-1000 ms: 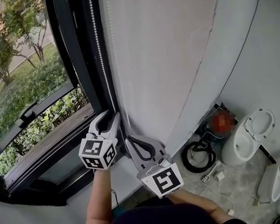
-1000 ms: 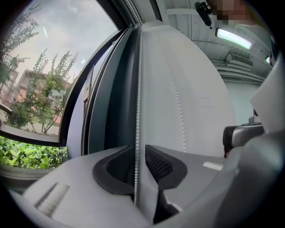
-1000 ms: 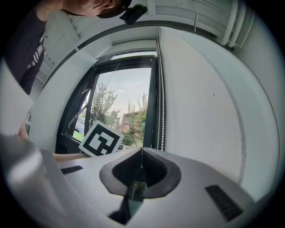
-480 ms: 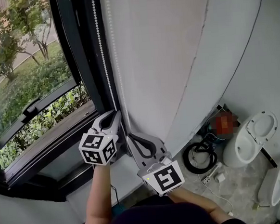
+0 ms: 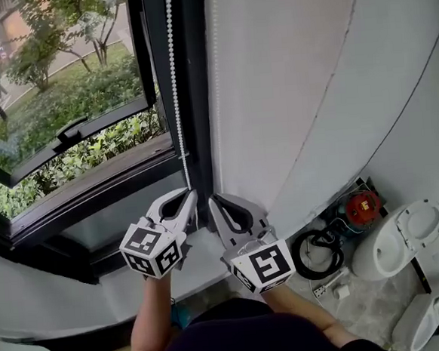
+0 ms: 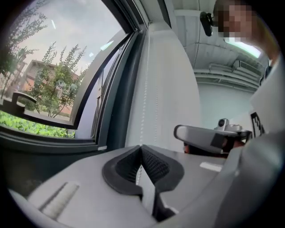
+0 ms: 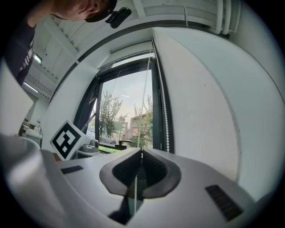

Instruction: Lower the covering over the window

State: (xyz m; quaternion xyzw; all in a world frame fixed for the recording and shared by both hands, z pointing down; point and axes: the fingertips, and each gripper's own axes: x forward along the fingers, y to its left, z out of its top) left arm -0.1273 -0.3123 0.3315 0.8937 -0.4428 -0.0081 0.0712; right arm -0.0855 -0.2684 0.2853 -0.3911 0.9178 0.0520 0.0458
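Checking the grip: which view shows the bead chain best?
Head view: the bead chain hangs down to the left hand-held gripper and right hand-held gripper. Each gripper view shows just a stretch pinched in its jaws.

My head camera looks steeply down, close above the left tongs [image 5: 192, 196] and right tongs [image 5: 214, 200]; each tongs camera looks up along its jaws. All share the bead chain [image 5: 174, 76] and window frame [image 5: 195, 97].
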